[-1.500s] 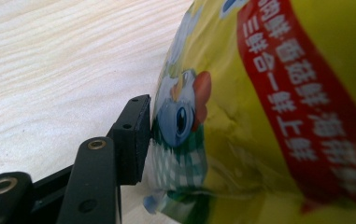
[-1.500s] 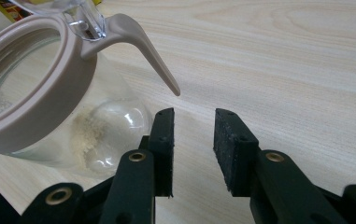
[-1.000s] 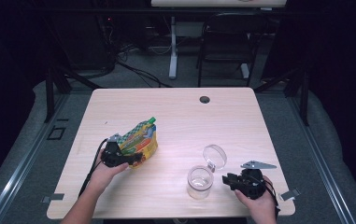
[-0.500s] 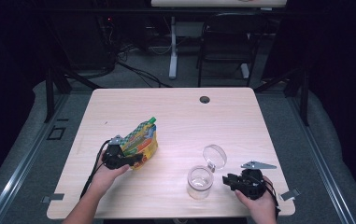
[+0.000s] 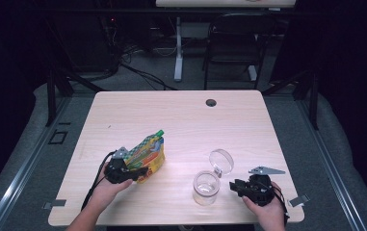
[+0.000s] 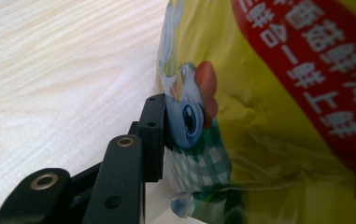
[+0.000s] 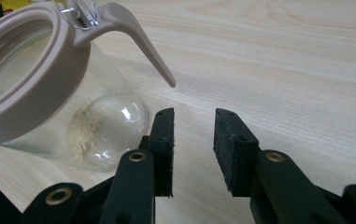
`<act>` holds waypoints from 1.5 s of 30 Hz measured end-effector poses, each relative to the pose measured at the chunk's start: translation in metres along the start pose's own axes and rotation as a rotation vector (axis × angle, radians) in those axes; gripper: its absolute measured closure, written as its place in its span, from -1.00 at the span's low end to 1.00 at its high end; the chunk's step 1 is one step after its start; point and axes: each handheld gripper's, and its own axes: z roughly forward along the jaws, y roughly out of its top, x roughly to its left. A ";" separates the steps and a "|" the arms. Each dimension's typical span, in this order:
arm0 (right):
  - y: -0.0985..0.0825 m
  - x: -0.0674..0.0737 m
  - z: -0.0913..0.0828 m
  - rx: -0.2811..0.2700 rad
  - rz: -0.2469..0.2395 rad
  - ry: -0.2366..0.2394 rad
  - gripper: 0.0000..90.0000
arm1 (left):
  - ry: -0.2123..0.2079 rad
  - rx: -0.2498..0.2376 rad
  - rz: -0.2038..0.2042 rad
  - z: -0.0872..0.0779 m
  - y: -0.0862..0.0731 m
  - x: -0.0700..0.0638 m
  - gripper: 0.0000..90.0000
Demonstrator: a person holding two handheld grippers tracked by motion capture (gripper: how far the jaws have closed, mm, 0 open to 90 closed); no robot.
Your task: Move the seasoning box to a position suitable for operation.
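Here, the left claw [image 5: 140, 171] was seen pressed on the low end of a yellow pouch [image 5: 148, 153], and one black pad [image 6: 154, 135] was laid flat against the cartoon chick printed on it. The other pad was hidden behind the pouch. The jaws had just been closing, with the pouch between them, so the pouch was judged to be held. The pouch was tipped up on the surface [image 5: 181, 120], with its long side leaning up and away from the claw and its green cap [image 5: 159, 133] at the top, far end. The cap was pointed away from the person and a little toward the right.

The right claw [image 5: 234, 186] was rested on the surface with its jaws apart and nothing between them. A clear glass jar [image 5: 205, 186] was stood just beside it, toward the left claw. In the right gripper view, the jar [image 7: 49, 93] was seen just left of the pads, close but not gripped. Its round lid [image 5: 221, 161] was flipped open behind it, and a little pale powder was left at the bottom.

The jar was placed between the two claws, nearer the right one. It was judged that the pouch must next be carried sideways to the jar.

The surface was pale wood with a small dark hole [image 5: 211, 102] near its far edge. A dark room with a chair [image 5: 234, 48] and cables on the floor was seen behind.
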 end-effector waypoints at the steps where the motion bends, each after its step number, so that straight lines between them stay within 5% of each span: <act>1: 0.000 0.000 0.000 0.000 0.000 0.000 0.53 | 0.001 0.005 0.009 -0.002 -0.001 -0.001 0.43; 8: 0.000 0.000 -0.001 -0.001 -0.001 -0.002 0.53 | -0.007 0.007 0.024 -0.008 -0.009 -0.006 0.43; 12: 0.000 0.000 -0.002 -0.004 0.001 -0.004 0.53 | -0.024 -0.006 -0.013 -0.009 -0.012 -0.002 0.42; 30: 0.000 0.001 0.000 -0.005 0.002 0.002 0.52 | -0.009 -0.070 -0.056 -0.001 -0.010 -0.002 0.09; 37: 0.000 0.001 0.001 0.000 -0.001 -0.003 0.52 | -0.032 -0.079 -0.056 -0.001 -0.010 -0.001 0.16; 45: 0.001 0.001 0.000 -0.003 0.003 0.001 0.52 | -0.012 -0.087 -0.039 0.000 -0.009 -0.004 0.28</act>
